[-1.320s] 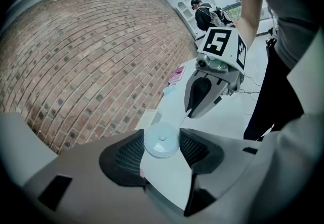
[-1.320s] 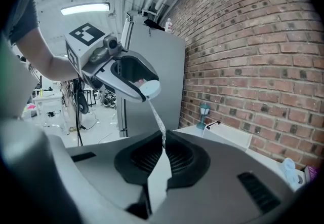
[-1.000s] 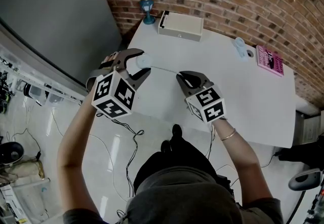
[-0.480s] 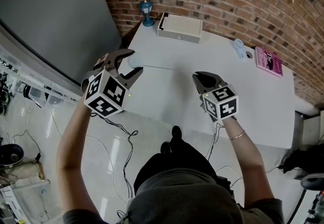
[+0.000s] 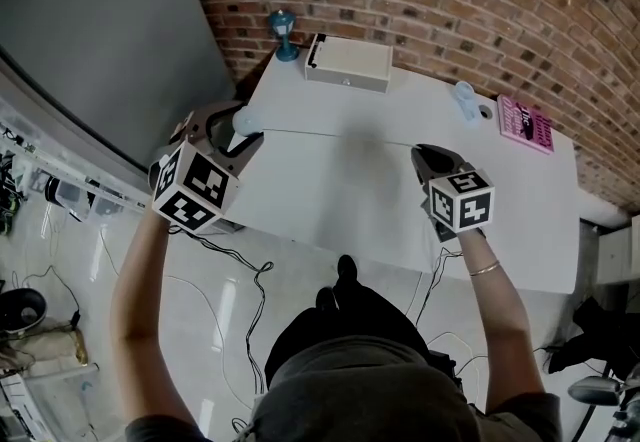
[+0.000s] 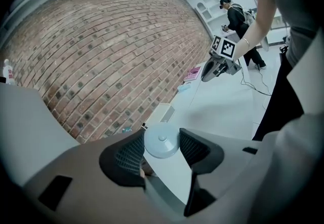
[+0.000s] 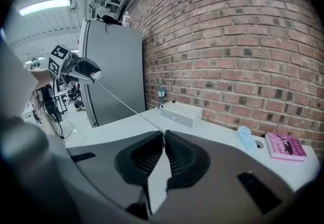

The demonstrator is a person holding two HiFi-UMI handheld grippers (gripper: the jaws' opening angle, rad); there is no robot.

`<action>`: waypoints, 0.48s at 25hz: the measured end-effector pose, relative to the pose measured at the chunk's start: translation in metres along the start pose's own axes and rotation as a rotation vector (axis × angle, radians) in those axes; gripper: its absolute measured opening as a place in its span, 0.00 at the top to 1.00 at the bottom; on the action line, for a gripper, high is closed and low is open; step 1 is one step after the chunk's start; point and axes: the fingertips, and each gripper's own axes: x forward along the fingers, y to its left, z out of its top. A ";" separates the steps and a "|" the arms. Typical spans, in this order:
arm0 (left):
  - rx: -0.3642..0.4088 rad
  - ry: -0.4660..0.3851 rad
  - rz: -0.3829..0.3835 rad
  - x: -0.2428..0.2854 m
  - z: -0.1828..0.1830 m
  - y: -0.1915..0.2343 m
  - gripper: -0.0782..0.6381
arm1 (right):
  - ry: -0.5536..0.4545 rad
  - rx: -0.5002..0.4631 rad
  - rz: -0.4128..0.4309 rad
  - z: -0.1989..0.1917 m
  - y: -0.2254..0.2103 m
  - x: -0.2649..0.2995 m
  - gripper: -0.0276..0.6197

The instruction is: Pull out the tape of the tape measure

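Observation:
A round pale-blue tape measure [image 6: 161,140] sits between the jaws of my left gripper [image 6: 161,146], which is shut on its case; in the head view that left gripper [image 5: 236,126] hangs off the table's left end. My right gripper [image 7: 163,136] is shut on the tip of the thin white tape [image 7: 126,107]. In the head view the tape [image 5: 335,136] runs taut above the white table [image 5: 520,220] from the tape measure [image 5: 245,118] to the right gripper [image 5: 419,151]. Each gripper view shows the other one: the right gripper [image 6: 211,69] and the left gripper [image 7: 87,72].
A white box [image 5: 347,62] and a small blue lamp-like object [image 5: 283,33] stand at the table's back edge by the brick wall. A pale-blue item [image 5: 466,100] and a pink book [image 5: 527,122] lie at the back right. A grey cabinet [image 5: 95,40] stands left. Cables [image 5: 255,285] trail on the floor.
The two grippers have moved apart: the left one went left with the tape measure, the right one went right with the tape's tip. The drawn-out tape is longer.

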 end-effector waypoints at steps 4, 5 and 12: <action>-0.023 -0.013 0.007 -0.001 0.001 0.006 0.57 | 0.001 -0.017 -0.023 -0.001 -0.012 -0.010 0.92; -0.019 -0.013 0.009 0.000 0.002 0.006 0.57 | 0.003 -0.031 -0.029 0.000 -0.013 -0.011 0.92; -0.029 -0.026 0.000 0.006 0.004 0.006 0.57 | 0.006 -0.072 -0.058 0.004 -0.021 -0.015 0.92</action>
